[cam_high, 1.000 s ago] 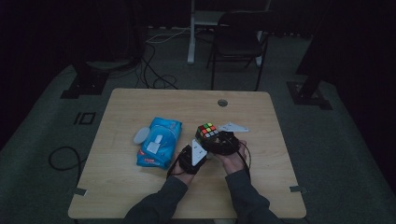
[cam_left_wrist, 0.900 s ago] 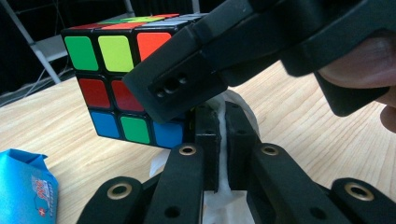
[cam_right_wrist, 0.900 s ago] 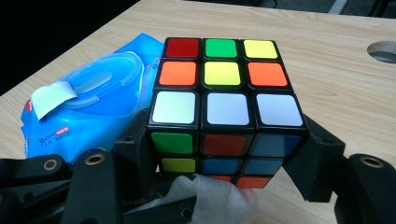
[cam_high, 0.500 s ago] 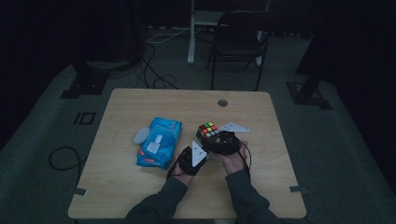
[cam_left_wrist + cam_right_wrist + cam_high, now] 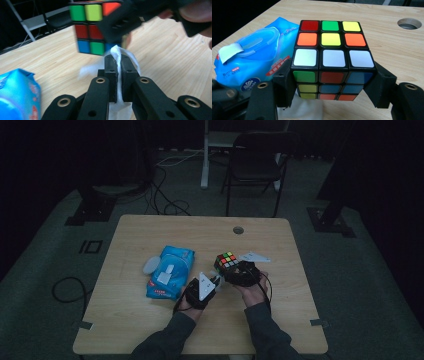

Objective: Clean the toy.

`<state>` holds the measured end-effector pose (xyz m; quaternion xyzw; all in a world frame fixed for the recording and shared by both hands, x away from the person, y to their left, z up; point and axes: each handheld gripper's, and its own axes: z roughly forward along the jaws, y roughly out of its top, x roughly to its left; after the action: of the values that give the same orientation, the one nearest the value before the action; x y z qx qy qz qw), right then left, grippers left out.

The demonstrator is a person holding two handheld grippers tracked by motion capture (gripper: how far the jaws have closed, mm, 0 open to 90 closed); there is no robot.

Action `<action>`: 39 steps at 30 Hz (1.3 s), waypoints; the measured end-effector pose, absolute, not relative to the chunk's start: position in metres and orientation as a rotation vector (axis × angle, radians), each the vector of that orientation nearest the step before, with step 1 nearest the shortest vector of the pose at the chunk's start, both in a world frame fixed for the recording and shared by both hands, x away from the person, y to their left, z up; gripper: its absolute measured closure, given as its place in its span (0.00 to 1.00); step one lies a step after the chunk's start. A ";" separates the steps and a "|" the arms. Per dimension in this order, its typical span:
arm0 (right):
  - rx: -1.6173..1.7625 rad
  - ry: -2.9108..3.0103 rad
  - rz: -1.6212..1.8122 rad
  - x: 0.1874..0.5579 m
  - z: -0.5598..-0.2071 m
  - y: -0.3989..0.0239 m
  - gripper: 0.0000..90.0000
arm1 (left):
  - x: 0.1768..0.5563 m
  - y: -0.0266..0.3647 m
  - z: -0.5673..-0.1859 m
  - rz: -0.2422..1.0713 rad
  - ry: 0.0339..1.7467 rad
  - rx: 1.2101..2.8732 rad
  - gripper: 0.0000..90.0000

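Observation:
A scrambled Rubik's cube [image 5: 332, 45] is clamped at its sides between the black jaws of my right gripper [image 5: 333, 83], held a little above the wooden table [image 5: 387, 50]. In the high view the cube [image 5: 226, 261] sits mid-table in front of the right gripper [image 5: 236, 271]. My left gripper [image 5: 119, 60] is shut on a thin white wipe [image 5: 120, 51], whose top edge sits just under the cube [image 5: 88, 30]. In the high view the left gripper [image 5: 212, 282] is close beside the cube's near-left side. Part of the wipe [image 5: 302, 107] lies below the cube.
A blue pack of wet wipes [image 5: 169, 271] lies left of the grippers, its flip lid [image 5: 249, 45] facing up. A round cable hole [image 5: 238, 230] sits near the table's far edge. A chair [image 5: 255, 165] and floor cables stand beyond the table.

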<state>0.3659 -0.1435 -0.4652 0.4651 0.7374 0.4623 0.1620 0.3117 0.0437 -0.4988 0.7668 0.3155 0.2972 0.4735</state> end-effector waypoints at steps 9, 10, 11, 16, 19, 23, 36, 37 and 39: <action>1.284 2.151 1.293 0.362 -0.475 -0.146 0.39 | 0.315 0.057 -0.481 0.742 0.765 1.856 0.97; 1.275 2.159 1.289 0.361 -0.476 -0.146 0.39 | 0.315 0.057 -0.479 0.740 0.761 1.855 0.97; 1.273 2.163 1.288 0.361 -0.478 -0.146 0.39 | 0.315 0.058 -0.478 0.742 0.755 1.857 0.97; 1.256 2.184 1.286 0.359 -0.482 -0.146 0.39 | 0.315 0.057 -0.472 0.742 0.737 1.859 0.97; 1.242 2.197 1.275 0.357 -0.485 -0.145 0.39 | 0.316 0.057 -0.469 0.739 0.733 1.856 0.97; 1.220 2.215 1.269 0.355 -0.488 -0.144 0.39 | 0.319 0.055 -0.459 0.728 0.714 1.852 0.97; 1.143 2.271 1.283 0.350 -0.496 -0.137 0.39 | 0.327 0.049 -0.439 0.655 0.663 1.849 0.97; 1.137 2.272 1.285 0.349 -0.496 -0.137 0.39 | 0.329 0.048 -0.440 0.640 0.664 1.858 0.97; 1.126 2.272 1.291 0.349 -0.495 -0.136 0.39 | 0.332 0.045 -0.444 0.612 0.665 1.886 0.97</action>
<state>0.3490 -0.1360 -0.4954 0.3913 0.7897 0.4489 0.1476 0.3319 0.0453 -0.4436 0.7801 0.2753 0.2533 0.5014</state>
